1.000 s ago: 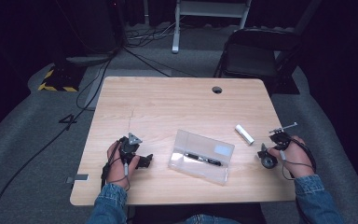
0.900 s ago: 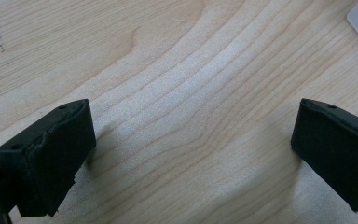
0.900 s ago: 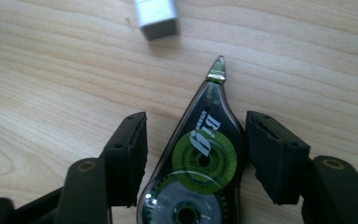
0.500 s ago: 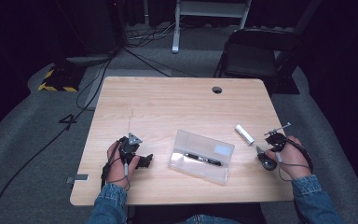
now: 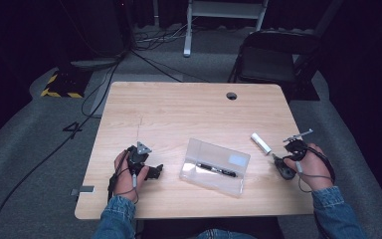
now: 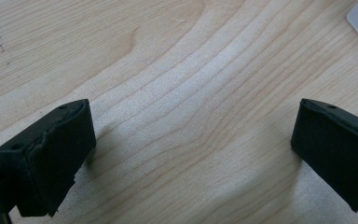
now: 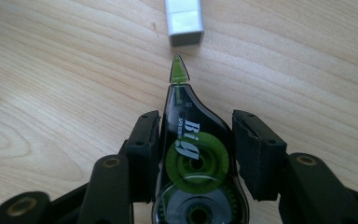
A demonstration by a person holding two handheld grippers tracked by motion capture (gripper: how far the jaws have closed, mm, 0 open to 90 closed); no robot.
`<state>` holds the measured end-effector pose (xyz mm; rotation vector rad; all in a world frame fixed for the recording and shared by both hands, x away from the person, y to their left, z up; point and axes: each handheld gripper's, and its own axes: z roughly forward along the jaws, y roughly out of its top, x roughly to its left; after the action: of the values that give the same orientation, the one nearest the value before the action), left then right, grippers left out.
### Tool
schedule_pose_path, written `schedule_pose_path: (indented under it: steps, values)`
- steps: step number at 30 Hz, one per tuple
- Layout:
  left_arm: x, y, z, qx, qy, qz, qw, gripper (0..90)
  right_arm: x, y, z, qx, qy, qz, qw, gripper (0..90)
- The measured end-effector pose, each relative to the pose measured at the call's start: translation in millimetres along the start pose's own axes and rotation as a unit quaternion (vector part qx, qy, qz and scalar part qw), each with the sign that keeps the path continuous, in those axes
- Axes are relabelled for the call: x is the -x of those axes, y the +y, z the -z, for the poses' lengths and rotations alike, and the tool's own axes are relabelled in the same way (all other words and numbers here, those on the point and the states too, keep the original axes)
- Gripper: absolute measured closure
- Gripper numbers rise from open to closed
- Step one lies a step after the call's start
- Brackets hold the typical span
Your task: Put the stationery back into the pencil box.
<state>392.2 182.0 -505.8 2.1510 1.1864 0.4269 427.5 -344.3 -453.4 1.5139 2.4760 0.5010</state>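
Right gripper view | right gripper [image 7: 198,154] jaws have just been closing around correction tape dispenser [image 7: 196,161], beside white cap [image 7: 183,18] | left gripper [image 6: 191,158] open, idle | next: firm grip, lift.

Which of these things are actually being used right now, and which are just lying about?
In use: correction tape, between the jaws of the right tool.

Lying about: white tube, clear case with a pen, chair; left tool open, idle.

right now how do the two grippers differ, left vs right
The left gripper has its jaws spread wide with only bare table between them; the right gripper has a black and green correction tape dispenser between its jaws, which have just been closing. The left jaws stand far apart; the right jaws sit close beside the dispenser. Both have black jaws and stay low over the wood.
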Motion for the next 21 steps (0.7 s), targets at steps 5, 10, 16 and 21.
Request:
schedule_pose_path:
  steps: [5, 10, 16, 21]
  values:
    - [0.1, 0.0, 0.0, 0.000, 0.000, 0.000, 1.0000, 0.2, -2.4, 3.1, 10.9, 0.021, 0.005, 0.004, 0.9998, 53.6]
    - [0.0, 0.0, 0.1, 0.000, 0.000, 0.000, 1.0000, 0.2, -7.4, 6.6, 20.7, 0.039, 0.009, 0.013, 0.9991, 53.5]
    - [1.1, -1.3, 1.0, -0.001, -0.001, 0.001, 1.0000, 0.2, -24.9, 15.3, 37.5, 0.072, 0.023, 0.039, 0.9964, 53.5]
    - [1.2, -2.3, 2.5, -0.003, -0.001, -0.006, 1.0000, 0.2, -42.7, 22.5, 49.1, 0.097, 0.031, 0.070, 0.9924, 53.5]
